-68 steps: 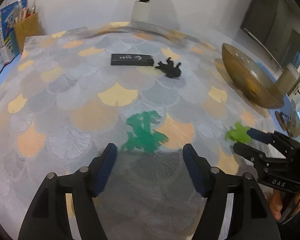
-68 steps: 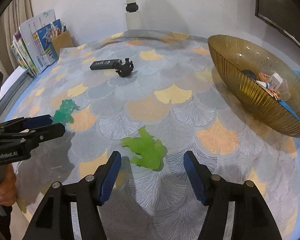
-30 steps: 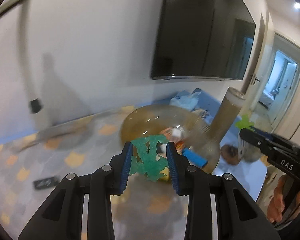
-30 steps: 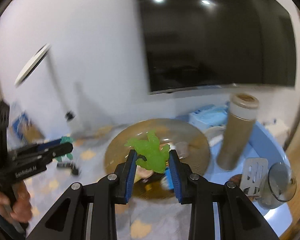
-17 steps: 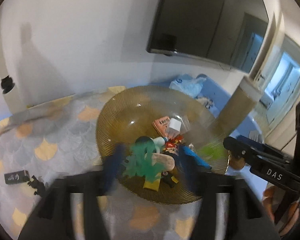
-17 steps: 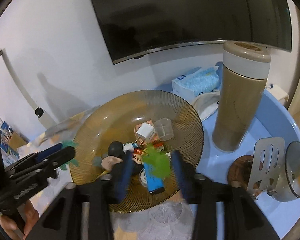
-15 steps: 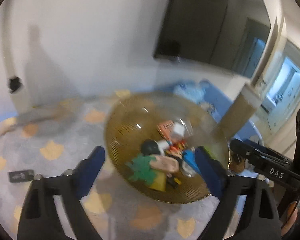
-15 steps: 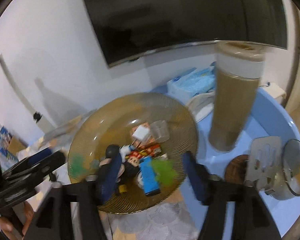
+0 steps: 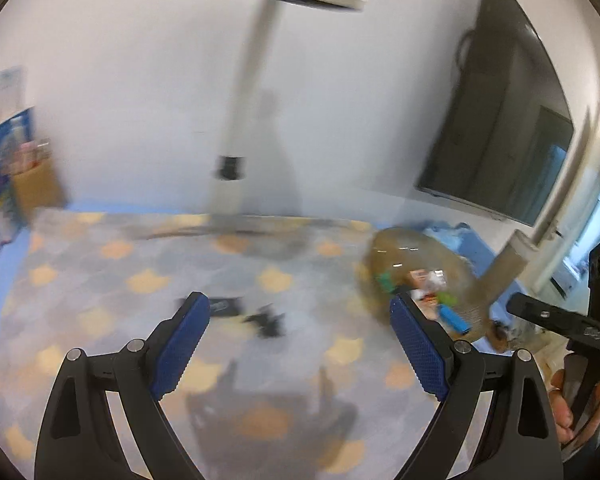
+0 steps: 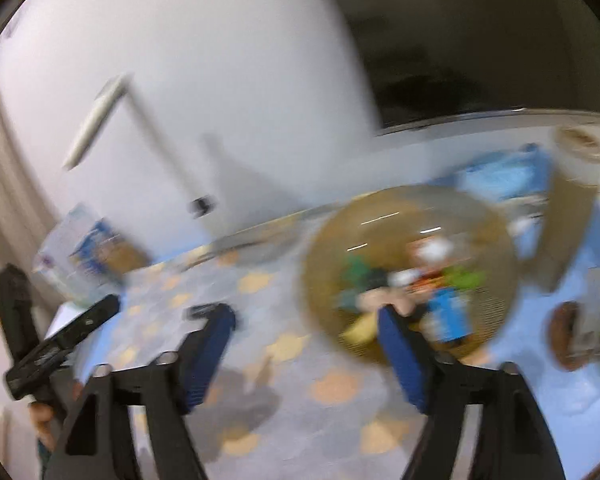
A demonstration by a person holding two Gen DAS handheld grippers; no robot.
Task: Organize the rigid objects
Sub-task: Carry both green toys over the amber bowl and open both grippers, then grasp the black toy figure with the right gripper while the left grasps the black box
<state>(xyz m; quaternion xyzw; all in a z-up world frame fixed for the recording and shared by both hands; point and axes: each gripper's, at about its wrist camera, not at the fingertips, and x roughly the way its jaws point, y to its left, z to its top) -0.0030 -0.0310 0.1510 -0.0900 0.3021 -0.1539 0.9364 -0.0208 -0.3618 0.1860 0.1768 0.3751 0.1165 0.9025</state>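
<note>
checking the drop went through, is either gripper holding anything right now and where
Nothing is held. The left gripper and right gripper both stand open and empty; the right's jaws have just been opening.

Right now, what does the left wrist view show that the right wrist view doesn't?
Left wrist only: the black toy lying on the mat beside a black box, and a doorway.

Right wrist only: a round brown item on the blue surface right of the bowl.

Both: the bowl holding both green toys, the lamp, the TV, and both grippers open and empty.
</note>
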